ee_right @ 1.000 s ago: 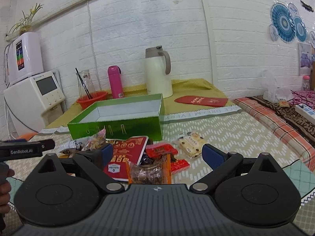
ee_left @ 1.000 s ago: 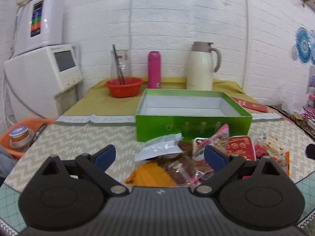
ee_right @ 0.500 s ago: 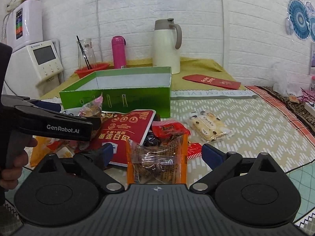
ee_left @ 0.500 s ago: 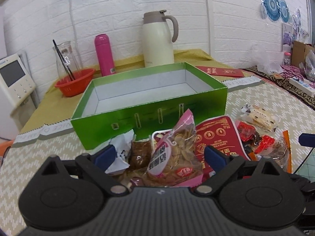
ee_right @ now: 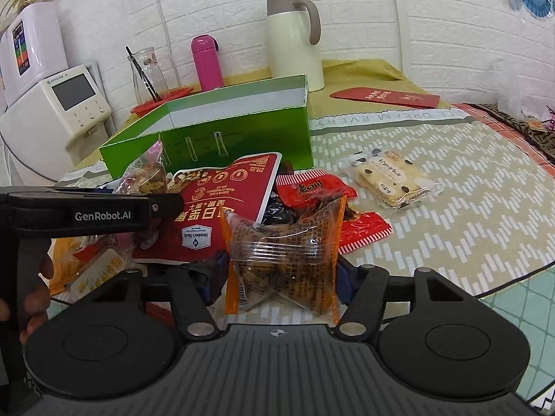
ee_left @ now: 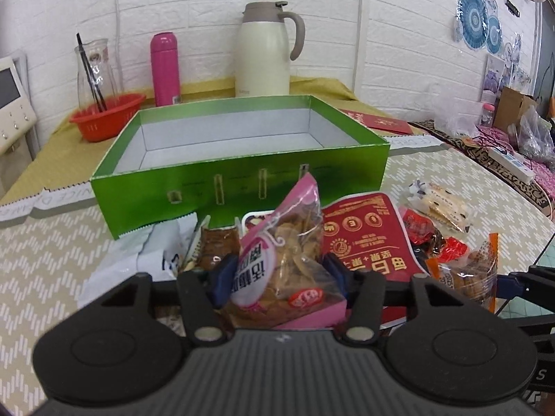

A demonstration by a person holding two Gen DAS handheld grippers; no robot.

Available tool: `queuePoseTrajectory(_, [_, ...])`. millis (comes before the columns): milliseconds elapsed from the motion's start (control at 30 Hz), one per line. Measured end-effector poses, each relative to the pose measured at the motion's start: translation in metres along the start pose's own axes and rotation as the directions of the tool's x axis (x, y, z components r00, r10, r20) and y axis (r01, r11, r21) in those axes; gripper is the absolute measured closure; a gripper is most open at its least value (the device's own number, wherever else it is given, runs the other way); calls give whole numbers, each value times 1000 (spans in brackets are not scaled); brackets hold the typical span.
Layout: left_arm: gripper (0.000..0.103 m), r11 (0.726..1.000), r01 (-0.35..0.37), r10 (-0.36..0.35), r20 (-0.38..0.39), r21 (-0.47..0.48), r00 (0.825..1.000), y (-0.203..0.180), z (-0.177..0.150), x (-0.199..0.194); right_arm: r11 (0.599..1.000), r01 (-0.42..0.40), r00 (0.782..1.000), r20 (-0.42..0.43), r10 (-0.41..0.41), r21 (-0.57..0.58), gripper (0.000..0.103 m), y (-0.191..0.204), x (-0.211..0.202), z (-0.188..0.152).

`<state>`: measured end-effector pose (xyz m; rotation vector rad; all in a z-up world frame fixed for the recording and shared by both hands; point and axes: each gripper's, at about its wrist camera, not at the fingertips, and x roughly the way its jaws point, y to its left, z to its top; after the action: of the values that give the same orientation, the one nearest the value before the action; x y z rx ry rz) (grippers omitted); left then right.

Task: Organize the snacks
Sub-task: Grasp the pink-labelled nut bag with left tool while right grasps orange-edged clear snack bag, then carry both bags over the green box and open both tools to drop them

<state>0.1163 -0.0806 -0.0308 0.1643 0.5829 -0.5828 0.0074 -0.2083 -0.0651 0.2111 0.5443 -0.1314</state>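
The left tool (ee_left: 279,274) is closing its jaws around the lower body of a pink snack bag (ee_left: 284,260), blue pads at either flank, the bag standing tilted on the pile just in front of the open green box (ee_left: 239,180). The right tool (ee_right: 281,277) has narrowed onto an orange-edged clear packet (ee_right: 282,256), pads pressing its sides at the near edge of the same pile on the desk (ee_right: 451,208). Both packs look light, crinkly and slippery, with brittle pieces inside, so I judge a gentle squeeze low on the body safer than pinching the sealed fin. A red pouch (ee_left: 367,239) lies flat between them; a biscuit pack (ee_right: 388,176) sits apart to the right. The box is still empty.
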Motion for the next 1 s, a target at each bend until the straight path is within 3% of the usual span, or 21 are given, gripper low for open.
queuePoseTrajectory(267, [50,999,29,-25,92,-41,995,4,12,-35,1000,5,998,64,-3,-31,6,4,-24,3])
queuePoseTrajectory(433, [50,993,20,-6,114,-119,993,15,14,-58,998,-15,994,105,22,-69,6,9,-36,12])
queuePoseTrajectory(667, [50,977,-16,46,136,-214,990,28,-1,-92,994,-67,992,105,76,-87,6,18,-38,17])
queuePoseTrajectory(800, [50,977,-16,47,141,-214,989,27,-5,-100,990,-111,989,90,118,-86,6,25,-34,16])
queuePoseTrajectory(1000, [50,978,-14,52,175,-209,983,38,21,-88,976,-197,974,93,206,-97,8,28,-25,44])
